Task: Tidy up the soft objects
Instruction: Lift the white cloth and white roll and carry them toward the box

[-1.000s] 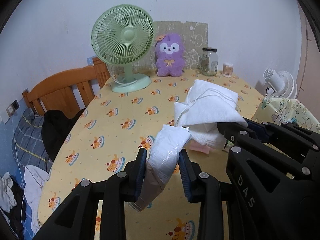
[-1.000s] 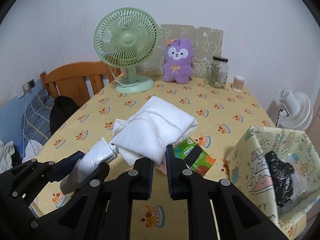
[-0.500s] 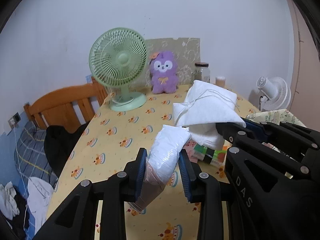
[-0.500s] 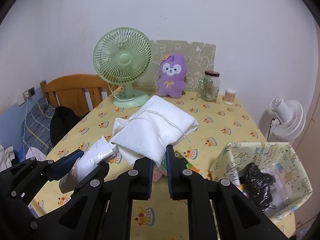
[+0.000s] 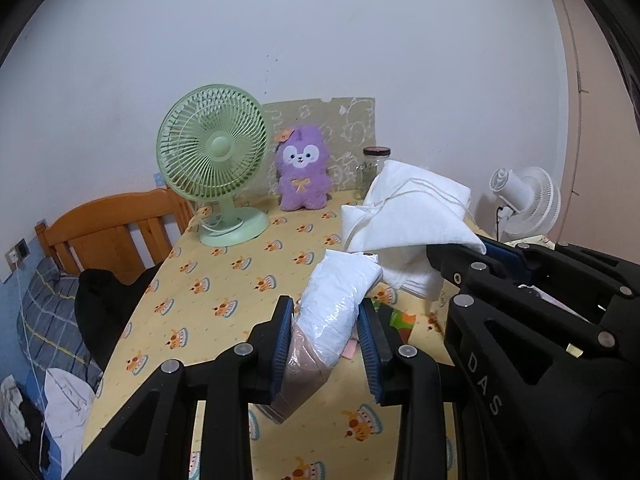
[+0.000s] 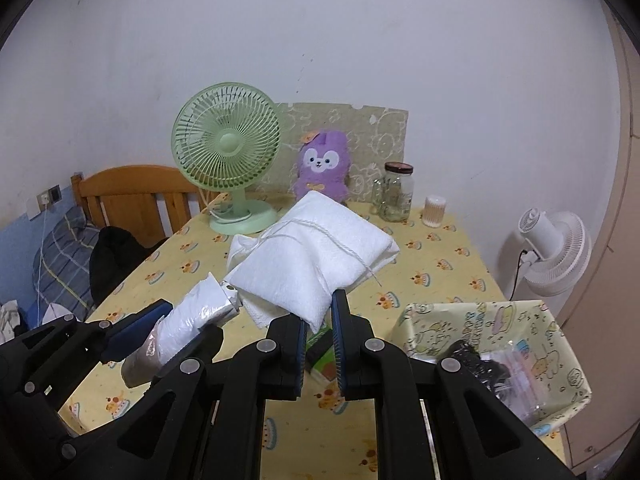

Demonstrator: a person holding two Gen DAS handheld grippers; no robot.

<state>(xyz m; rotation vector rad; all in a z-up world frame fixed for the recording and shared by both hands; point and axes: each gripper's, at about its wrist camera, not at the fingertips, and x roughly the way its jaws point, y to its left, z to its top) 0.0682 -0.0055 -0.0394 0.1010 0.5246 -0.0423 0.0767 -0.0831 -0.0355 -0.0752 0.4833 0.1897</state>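
My left gripper (image 5: 325,334) is shut on a plastic-wrapped white roll (image 5: 334,308), held up above the yellow tablecloth (image 5: 224,280). The same roll (image 6: 192,320) shows at the left of the right wrist view, between the left gripper's blue pads. My right gripper (image 6: 320,326) is shut on the corner of a folded white towel (image 6: 312,252) tied with string, also lifted off the table. In the left wrist view the towel (image 5: 404,212) hangs just right of the roll. A patterned fabric bin (image 6: 492,320) with dark and clear items inside sits at the lower right.
A green desk fan (image 5: 214,160), a purple plush (image 5: 304,168), a glass jar (image 6: 394,192) and a small cotton-swab holder (image 6: 434,211) stand along the table's far edge. A green packet (image 6: 320,350) lies under the grippers. A wooden chair (image 5: 108,224) is left, a white fan (image 6: 556,248) right.
Both grippers have risen with their loads, so the table and the things on it look lower and farther away. The fabric bin has come further into the right wrist view.
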